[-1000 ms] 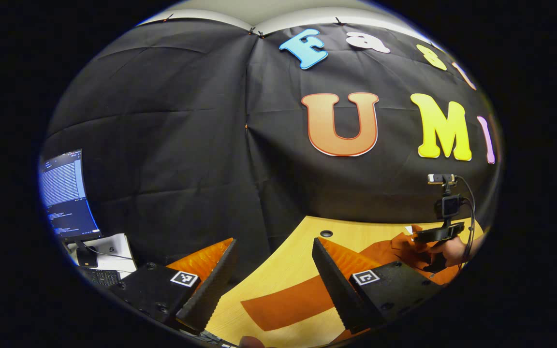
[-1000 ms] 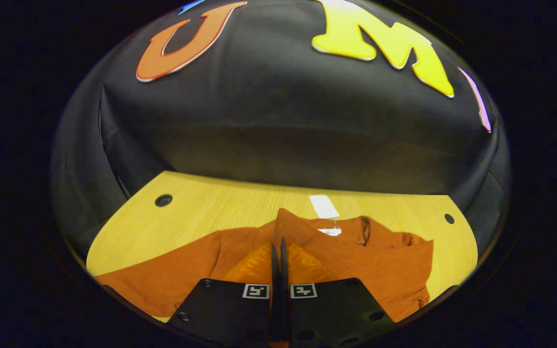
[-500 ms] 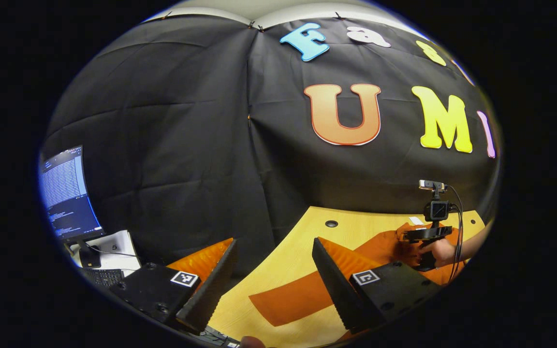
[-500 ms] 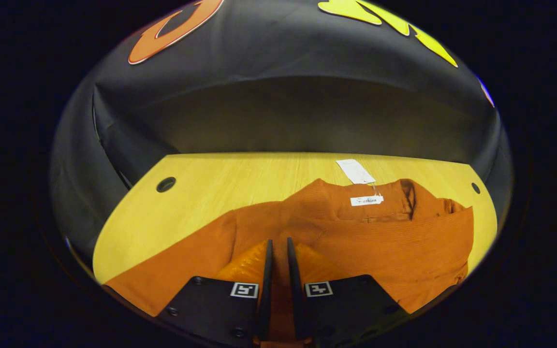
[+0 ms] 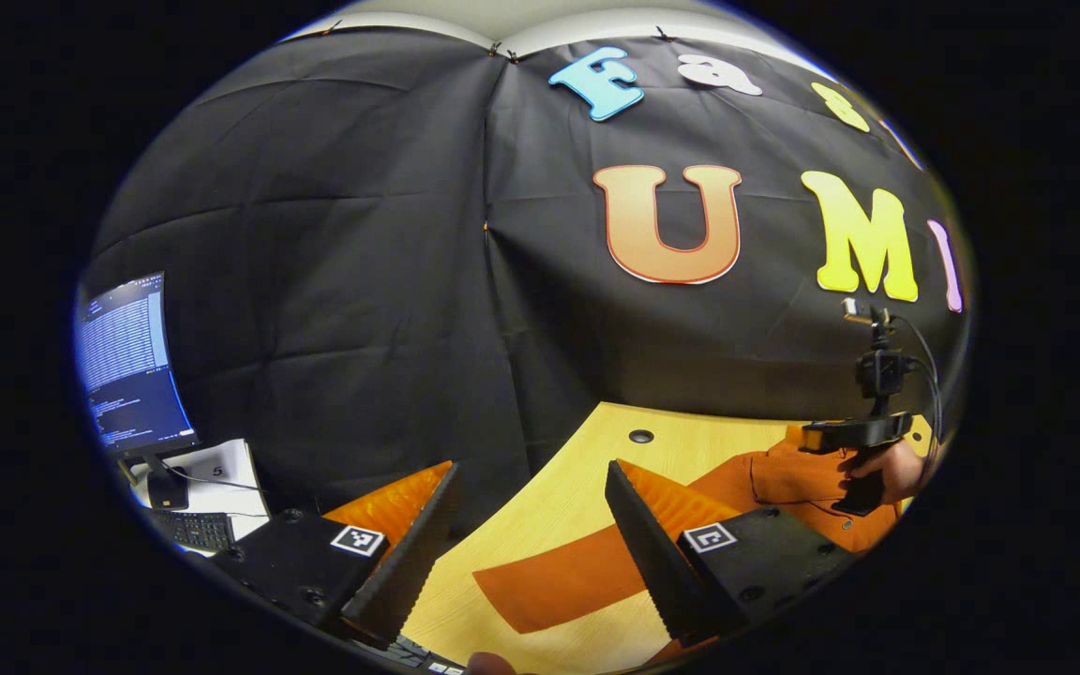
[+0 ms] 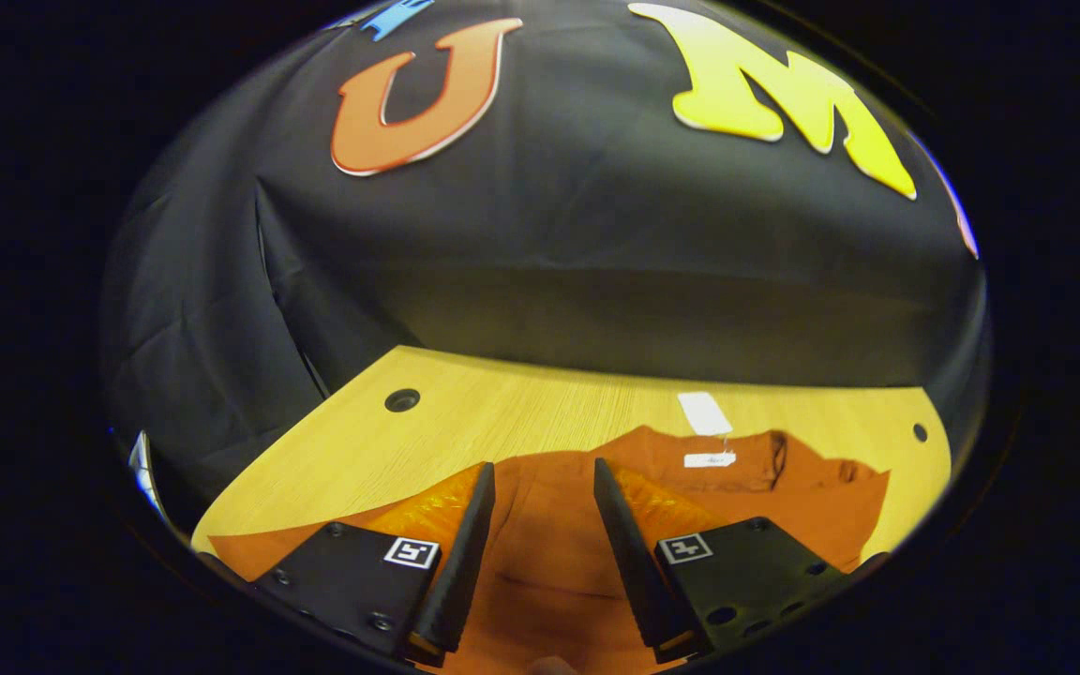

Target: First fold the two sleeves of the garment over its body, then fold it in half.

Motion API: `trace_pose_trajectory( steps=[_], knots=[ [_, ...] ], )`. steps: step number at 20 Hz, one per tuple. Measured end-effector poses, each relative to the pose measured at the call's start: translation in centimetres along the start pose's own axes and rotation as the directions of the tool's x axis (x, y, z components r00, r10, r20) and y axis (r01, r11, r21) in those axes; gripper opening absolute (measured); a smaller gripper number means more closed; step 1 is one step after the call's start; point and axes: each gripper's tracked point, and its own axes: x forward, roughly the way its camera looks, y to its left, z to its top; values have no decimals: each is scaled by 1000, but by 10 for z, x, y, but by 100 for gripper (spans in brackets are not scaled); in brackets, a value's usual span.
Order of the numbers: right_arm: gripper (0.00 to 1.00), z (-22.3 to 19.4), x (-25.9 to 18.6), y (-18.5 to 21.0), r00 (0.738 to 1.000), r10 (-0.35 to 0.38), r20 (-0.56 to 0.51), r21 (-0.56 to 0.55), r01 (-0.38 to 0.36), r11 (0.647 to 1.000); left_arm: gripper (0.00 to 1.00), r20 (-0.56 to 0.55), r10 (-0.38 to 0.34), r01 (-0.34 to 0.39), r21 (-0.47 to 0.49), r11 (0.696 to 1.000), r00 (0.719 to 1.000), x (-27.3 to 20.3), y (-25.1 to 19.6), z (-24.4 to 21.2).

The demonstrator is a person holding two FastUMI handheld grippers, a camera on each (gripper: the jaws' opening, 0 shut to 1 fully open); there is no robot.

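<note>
An orange garment [image 6: 765, 511] lies on the wooden table [image 6: 502, 412], its collar and white tag toward the back wall. In the left gripper view a long orange sleeve [image 5: 559, 577] stretches flat across the table toward my left gripper [image 5: 532, 487], which hangs open above the table's near corner, holding nothing. My right gripper [image 6: 540, 483] is open just above the garment's body, with cloth showing between the fingers. That same right gripper [image 5: 854, 433], held by a hand, appears at the right in the left gripper view, over the garment [image 5: 784, 478].
A monitor [image 5: 127, 366] and a keyboard [image 5: 193, 530] sit on a white stand left of the table. Two round holes [image 6: 401, 400] mark the tabletop near the back. A white paper tag [image 6: 704, 412] lies beyond the collar.
My right gripper has gone from shut on a raised fold of the garment to open, and the cloth now lies flat. It has lifted a little. The left gripper has hardly moved.
</note>
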Motion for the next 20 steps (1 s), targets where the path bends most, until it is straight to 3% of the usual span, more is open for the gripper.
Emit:
trace_pose_trajectory(
  steps=[2,4,7,8,9,11,16,20],
  knots=[
    [68,21,-30,-1,998,9,62,-11,-8,1000,99,5,-1,1,-2,1000,1000,-1,-1,-1],
    [74,46,-69,-1,991,23,129,-20,-20,1000,99,5,-13,13,-5,1000,1000,-4,-3,-5],
    [75,81,-134,5,965,54,256,-37,-46,998,100,6,-25,25,-3,1000,1000,-7,-4,-9],
    [81,89,-157,7,956,65,287,-45,-55,997,100,8,-30,30,-3,1000,1000,-8,-5,-9],
    [88,93,-177,3,948,59,314,-59,-43,997,100,11,-30,30,-1,1000,999,-9,-5,-9],
    [88,98,-211,-4,929,39,368,-69,-15,998,100,14,-24,24,-3,1000,1000,-11,-3,-10],
    [86,91,-258,-21,920,-16,392,-43,36,998,99,-1,-34,34,-40,999,999,-9,-3,-16],
    [88,93,-270,-30,910,-52,412,-30,70,997,99,-82,-49,44,-56,997,995,1,-1,-45]
  ],
)
